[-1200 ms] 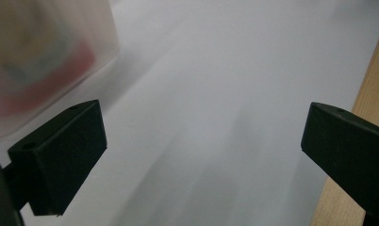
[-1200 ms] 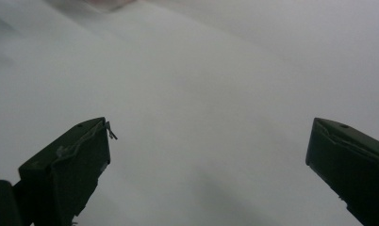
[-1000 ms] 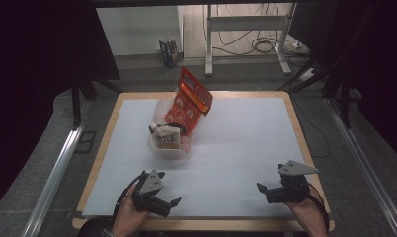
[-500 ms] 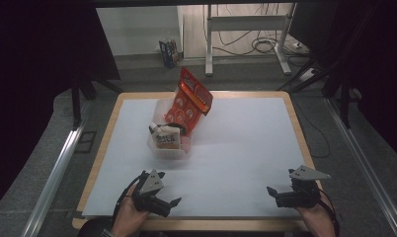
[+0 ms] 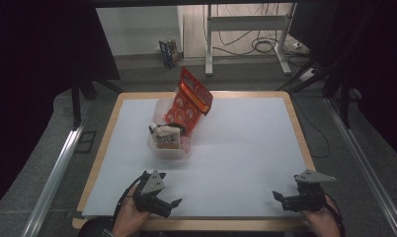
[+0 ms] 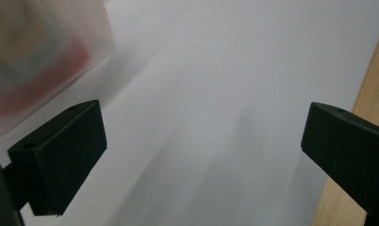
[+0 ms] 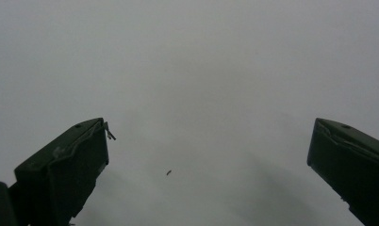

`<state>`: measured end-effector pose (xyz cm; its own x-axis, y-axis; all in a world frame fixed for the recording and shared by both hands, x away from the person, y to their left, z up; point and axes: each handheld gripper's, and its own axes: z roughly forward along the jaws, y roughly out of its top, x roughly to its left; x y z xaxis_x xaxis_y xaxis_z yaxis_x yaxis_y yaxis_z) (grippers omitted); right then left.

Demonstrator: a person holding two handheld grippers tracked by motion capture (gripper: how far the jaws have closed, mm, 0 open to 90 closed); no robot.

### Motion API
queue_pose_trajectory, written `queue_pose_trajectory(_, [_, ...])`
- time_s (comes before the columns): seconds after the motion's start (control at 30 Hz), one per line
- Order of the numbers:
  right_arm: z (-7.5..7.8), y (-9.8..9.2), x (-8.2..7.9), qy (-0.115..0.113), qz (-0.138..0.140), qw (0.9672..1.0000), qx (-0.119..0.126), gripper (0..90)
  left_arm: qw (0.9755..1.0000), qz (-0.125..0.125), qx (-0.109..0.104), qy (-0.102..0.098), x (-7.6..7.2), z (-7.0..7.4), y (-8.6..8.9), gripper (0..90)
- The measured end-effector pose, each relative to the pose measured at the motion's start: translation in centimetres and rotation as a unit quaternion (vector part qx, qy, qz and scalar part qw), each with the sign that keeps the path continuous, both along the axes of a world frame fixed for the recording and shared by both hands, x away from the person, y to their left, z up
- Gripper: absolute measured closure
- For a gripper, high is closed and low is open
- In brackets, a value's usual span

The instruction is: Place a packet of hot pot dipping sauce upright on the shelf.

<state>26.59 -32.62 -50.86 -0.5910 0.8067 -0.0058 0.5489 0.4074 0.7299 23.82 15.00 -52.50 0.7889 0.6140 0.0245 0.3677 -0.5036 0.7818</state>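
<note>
A clear plastic bin (image 5: 159, 144) stands left of the table's middle. A red snack packet (image 5: 190, 98) leans up out of it, and a small carton (image 5: 165, 137) lies inside at the front. My left gripper (image 5: 174, 204) rests low near the front left edge, open, nothing between its jaws. In the left gripper view the gripper (image 6: 201, 155) faces bare white surface, with the blurred bin (image 6: 41, 61) at upper left. My right gripper (image 5: 277, 198) sits near the front right edge, open and pointing left. The right gripper view has the open gripper (image 7: 209, 165) over plain white surface.
The table has a white top (image 5: 246, 148) with a wooden border (image 5: 300, 128). The wood edge (image 6: 371, 89) lies beside my left gripper's right jaw. Beyond the table are a metal stand (image 5: 246, 29), cables and a small box (image 5: 168, 52) on the floor.
My right gripper has drawn back toward the front edge and sunk lower. The left gripper and the bin's contents have stayed put.
</note>
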Motion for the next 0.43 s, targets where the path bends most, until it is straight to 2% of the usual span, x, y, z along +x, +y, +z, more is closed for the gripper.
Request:
queue_pose_trajectory(0.1, [-0.43,-0.24,0.15,0.010,0.000,1.0000,0.000,0.0,1.0000,-0.002,0.002,0.000,-0.02,-0.04,-0.07,0.7])
queue_pose_trajectory(0.43, [-0.61,-0.33,0.26,0.013,0.004,0.9999,0.000,0.0,1.0000,-0.003,0.006,-0.001,-0.01,-0.05,-0.15,0.6])
